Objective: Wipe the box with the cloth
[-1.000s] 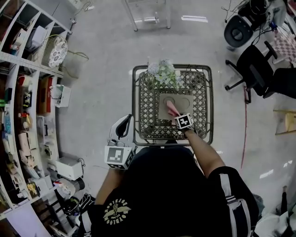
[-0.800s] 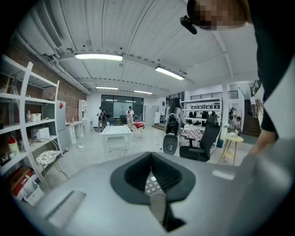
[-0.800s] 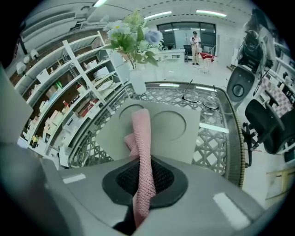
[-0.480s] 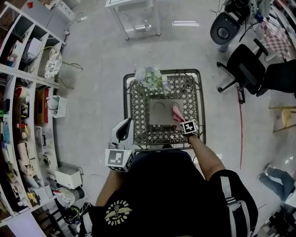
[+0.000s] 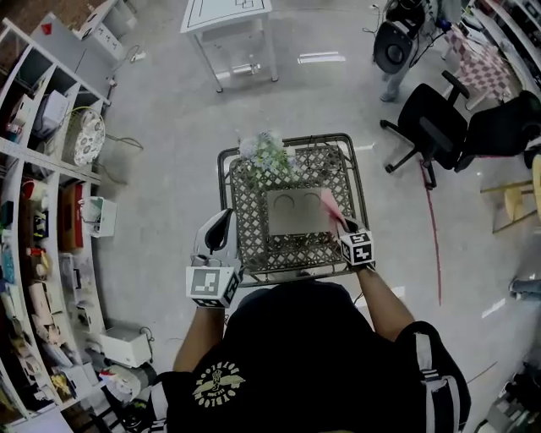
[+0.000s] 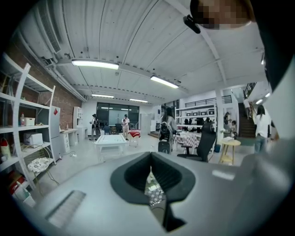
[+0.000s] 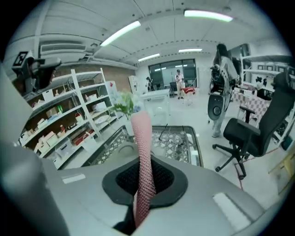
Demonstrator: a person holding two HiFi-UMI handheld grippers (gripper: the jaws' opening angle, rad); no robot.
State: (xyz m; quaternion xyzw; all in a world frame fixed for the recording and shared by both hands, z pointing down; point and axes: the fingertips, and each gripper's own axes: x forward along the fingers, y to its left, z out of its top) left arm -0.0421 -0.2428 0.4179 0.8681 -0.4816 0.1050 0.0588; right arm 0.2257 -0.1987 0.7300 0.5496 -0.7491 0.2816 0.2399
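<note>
Left gripper [image 6: 153,191]: held off the near left corner of the table [image 5: 246,221], well apart from the box [image 5: 292,211]. Its jaws are drawn together on nothing, and only a thin slit of lattice is seen between them.

Right gripper [image 7: 143,184]: held over the table's near right part. Its jaws are clenched on the cloth [image 7: 143,138].

Cloth: a pink strip pinched near its lower end. The free length is carried forward from the jaws, and in the head view its tip is laid at the box's right edge.

Change: a second ago the cloth tip was seen near the middle of the box top. Half a second ago it was on the right part, and it is now at the right edge. The left gripper has been kept idle throughout.

Meaning: one stroke across the top is judged nearly finished. The left part of the top and the sides are judged not yet wiped.

Box against jaws: the flat grey-brown box is lain just ahead and left of the right jaws. It is touched, if at all, only by the cloth; contact cannot be told for certain.

Table: a dark metal lattice, with the box set near its middle.

Flowers [image 5: 264,150]: placed at the far left corner, apart from the box.

Beyond: a white table [image 5: 228,13] and a black chair [image 5: 431,127] are seen on the floor.
</note>
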